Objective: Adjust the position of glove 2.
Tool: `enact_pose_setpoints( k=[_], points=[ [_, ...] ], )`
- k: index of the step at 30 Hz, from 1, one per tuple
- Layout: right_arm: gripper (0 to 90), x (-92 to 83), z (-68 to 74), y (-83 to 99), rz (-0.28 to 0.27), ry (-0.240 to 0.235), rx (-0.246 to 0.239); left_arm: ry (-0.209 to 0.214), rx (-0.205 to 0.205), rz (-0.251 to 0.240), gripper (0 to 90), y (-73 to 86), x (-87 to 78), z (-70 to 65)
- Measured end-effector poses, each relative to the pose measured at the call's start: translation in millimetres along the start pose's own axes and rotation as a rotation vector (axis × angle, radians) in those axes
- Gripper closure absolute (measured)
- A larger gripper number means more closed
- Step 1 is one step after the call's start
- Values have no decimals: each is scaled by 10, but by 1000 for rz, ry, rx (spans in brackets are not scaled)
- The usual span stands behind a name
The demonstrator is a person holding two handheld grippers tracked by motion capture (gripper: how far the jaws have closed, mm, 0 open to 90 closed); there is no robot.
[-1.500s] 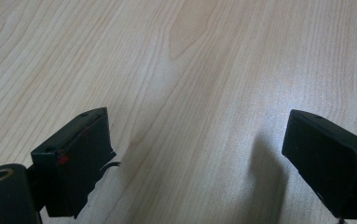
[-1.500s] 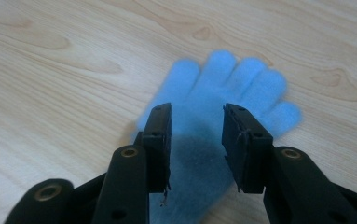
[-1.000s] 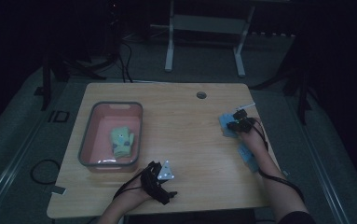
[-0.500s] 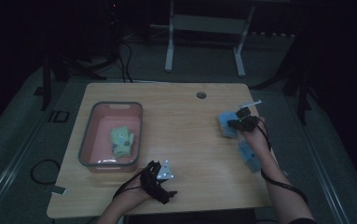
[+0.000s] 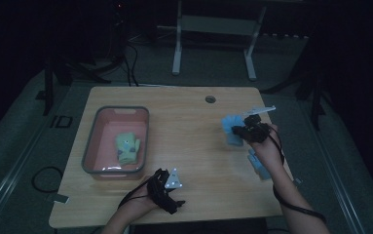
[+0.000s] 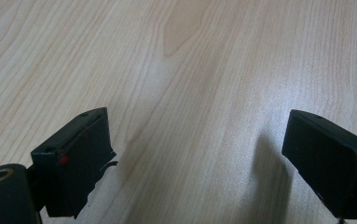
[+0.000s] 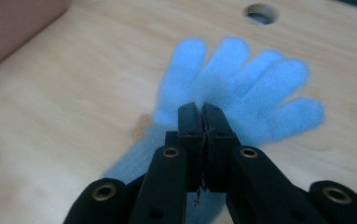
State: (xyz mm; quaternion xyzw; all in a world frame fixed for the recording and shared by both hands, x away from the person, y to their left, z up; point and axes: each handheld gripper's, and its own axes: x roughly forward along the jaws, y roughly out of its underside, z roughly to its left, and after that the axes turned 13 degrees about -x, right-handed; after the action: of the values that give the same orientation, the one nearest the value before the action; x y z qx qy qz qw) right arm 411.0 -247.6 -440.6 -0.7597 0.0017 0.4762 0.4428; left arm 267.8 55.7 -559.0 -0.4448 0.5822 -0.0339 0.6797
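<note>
In the high view the right hand-held gripper [image 5: 245,128] is at the right of the frame, over a blue glove [image 5: 231,129] on the wooden bench [image 5: 194,146]. The right gripper view is nearer: its jaws are pressed together on the blue glove [image 7: 241,88], whose five fingers spread toward the upper right, with a round hole [image 7: 260,13] in the bench at the top edge. The left hand-held gripper [image 5: 167,195] sits at the lower centre of the high view; in the left gripper view its jaws stand wide apart above bare wood. At the left of the high view, a pink tray [image 5: 96,146] holds a green glove [image 5: 127,147]. No readable writing.
</note>
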Motion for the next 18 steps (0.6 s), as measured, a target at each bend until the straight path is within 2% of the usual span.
enact_pose_setpoints(
  k=[5, 10, 16, 18],
  points=[
    [874, -87, 289, -30, -27, -7, -6, -2, 3, 1, 85, 9, -1, 0],
    [875, -88, 557, 12, -20, 0, -10, 1, 0, -7, 85, 8, -16, 6],
    [874, -63, 764, 62, -3, 16, -15, 0, -1, -6, 85, 6, -19, 8],
    [874, -44, 806, 85, 1, 4, 3, 0, -3, -5, 85, 5, -19, 10]
  ],
)
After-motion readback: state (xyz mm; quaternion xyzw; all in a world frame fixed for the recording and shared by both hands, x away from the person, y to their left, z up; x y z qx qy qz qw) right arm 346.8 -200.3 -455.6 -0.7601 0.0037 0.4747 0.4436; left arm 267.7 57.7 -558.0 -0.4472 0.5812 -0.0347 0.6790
